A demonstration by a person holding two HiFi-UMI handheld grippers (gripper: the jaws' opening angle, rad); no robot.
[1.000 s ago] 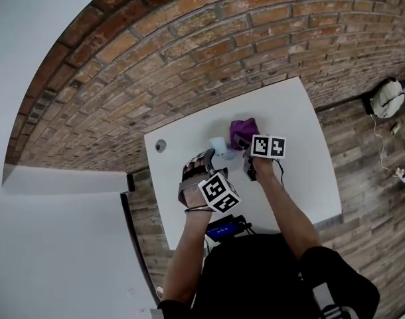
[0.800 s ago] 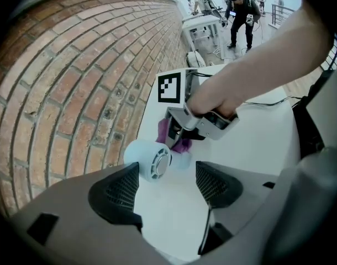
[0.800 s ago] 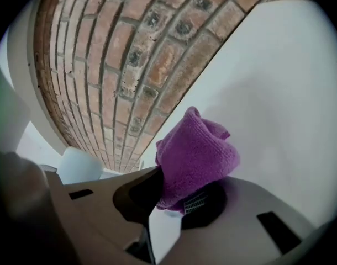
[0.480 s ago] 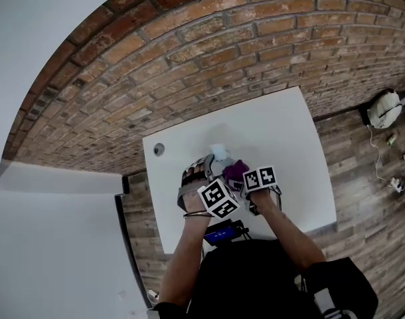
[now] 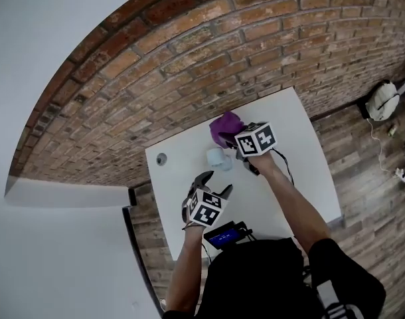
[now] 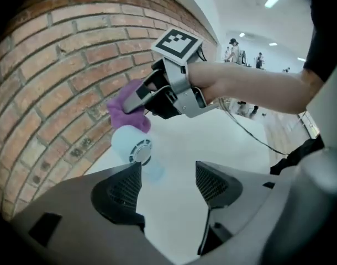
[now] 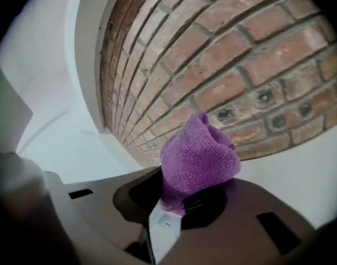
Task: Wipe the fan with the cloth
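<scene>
Now your right claw (image 7: 182,203) clamps purple cloth (image 7: 199,153), held just beside pale blue fan (image 6: 131,146) on white counter (image 5: 292,138). Your left claw (image 6: 167,187) gapes wide, empty, near fan.

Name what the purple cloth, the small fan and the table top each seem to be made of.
The purple cloth looks like soft knitted or terry-like fabric, matt: its surface is fuzzy and looped, and it bunches loosely. The fan is probably plastic: pale blue, smooth, with a moulded grille. The table top is a smooth white board, perhaps laminate; no grain shows, so this is uncertain.
</scene>
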